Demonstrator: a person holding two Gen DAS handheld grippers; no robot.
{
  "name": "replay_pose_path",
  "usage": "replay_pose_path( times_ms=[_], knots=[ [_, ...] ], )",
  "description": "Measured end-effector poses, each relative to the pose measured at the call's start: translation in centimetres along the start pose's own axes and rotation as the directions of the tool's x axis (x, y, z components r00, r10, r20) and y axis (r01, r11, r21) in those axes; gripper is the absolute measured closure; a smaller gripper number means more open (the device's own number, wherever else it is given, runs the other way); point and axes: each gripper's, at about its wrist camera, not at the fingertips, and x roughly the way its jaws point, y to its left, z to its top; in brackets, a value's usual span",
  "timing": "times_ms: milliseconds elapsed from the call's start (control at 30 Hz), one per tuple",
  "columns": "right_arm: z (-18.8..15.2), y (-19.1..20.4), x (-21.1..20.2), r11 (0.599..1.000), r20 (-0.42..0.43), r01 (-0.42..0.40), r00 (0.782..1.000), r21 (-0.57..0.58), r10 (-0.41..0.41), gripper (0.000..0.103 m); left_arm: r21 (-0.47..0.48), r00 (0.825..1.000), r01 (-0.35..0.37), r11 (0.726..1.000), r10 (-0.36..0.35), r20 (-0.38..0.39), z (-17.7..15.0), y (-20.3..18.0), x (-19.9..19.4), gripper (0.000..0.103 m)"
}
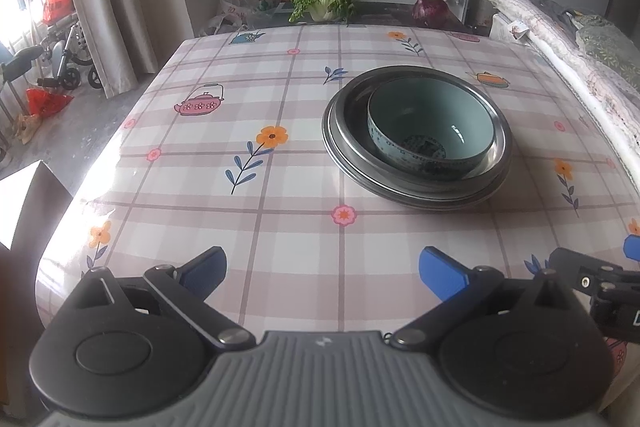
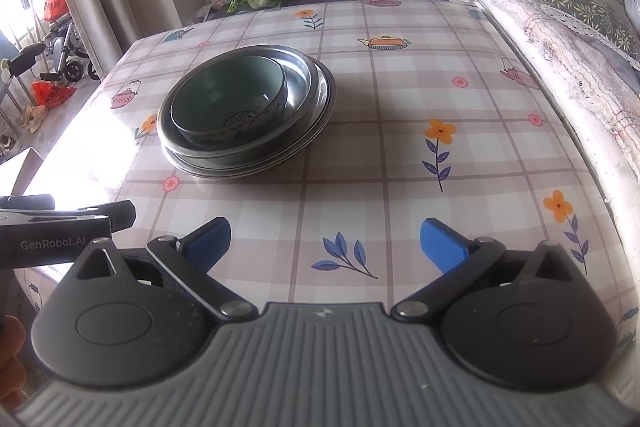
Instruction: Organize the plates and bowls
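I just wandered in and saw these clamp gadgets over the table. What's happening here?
A person holds a two-finger gripper in each hand, tidying dishes. Right now the left gripper and right gripper are both open and empty, near the table's front edge. On the checked tablecloth, a green bowl sits inside stacked metal plates.

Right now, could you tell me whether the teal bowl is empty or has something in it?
Empty. Both wrist views look into the teal bowl and show only its bare glazed inside and patterned bottom. It sits upright in the stacked metal plates.
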Motion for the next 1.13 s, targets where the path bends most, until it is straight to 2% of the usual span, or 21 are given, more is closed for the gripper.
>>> replay_pose_path(
  times_ms=[1133],
  knots=[
    [-0.17, 0.02, 0.16, 1.0, -0.007, -0.008, 1.0, 0.007, 0.008, 0.001, 0.0, 1.0, -0.008, 1.0, 0.008, -0.008, -0.13, 0.11, 0.23, 0.0]
  ],
)
